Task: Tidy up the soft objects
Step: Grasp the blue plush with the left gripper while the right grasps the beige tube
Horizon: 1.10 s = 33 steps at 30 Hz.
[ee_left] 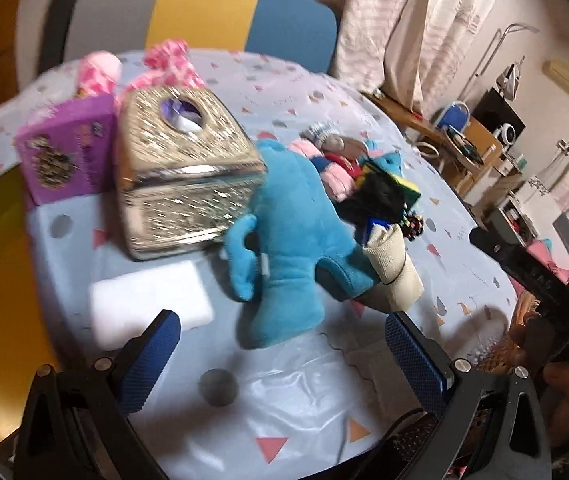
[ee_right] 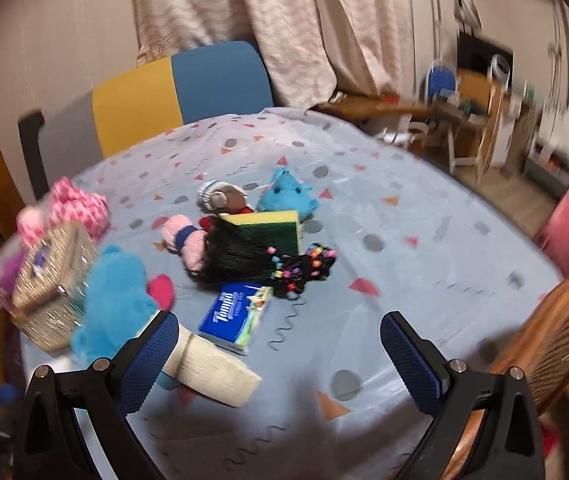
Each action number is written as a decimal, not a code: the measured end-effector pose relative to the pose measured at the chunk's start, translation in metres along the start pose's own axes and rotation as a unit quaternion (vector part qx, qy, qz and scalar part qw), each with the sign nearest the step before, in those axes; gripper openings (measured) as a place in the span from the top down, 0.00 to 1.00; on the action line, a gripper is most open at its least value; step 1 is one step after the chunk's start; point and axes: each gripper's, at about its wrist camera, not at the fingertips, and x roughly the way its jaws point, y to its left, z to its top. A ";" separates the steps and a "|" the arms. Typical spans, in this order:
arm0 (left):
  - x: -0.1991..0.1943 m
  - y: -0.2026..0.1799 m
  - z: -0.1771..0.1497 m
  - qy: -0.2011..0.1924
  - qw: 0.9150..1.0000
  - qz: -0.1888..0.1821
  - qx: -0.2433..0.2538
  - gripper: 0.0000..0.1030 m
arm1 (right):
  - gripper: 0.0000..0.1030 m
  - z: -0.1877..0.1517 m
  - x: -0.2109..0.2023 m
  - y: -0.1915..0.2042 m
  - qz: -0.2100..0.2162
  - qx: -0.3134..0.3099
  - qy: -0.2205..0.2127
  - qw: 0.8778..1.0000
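A silver tissue box (ee_left: pixel 182 172) sits beside a purple box (ee_left: pixel 66 156) on the patterned tablecloth (ee_left: pixel 308 396).

Black hand-held gripper (ee_left: pixel 282 354) frames, blue textured finger pads (ee_left: pixel 146 360).

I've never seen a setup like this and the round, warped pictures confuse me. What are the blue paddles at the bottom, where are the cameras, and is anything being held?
A person holds a two-finger gripper in each hand; each carries a wide-angle camera looking along its fingers. The blue paddles are those fingers. The left gripper and right gripper are both open and hold nothing. On the patterned tablecloth lie a blue plush toy, a shiny tissue box, a sponge, a tissue packet and a cream cloth roll.
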 end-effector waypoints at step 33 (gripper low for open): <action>0.109 -0.021 0.051 0.033 0.999 -0.012 0.009 0.45 | 0.01 -0.001 0.019 -0.021 0.100 0.089 0.040 0.990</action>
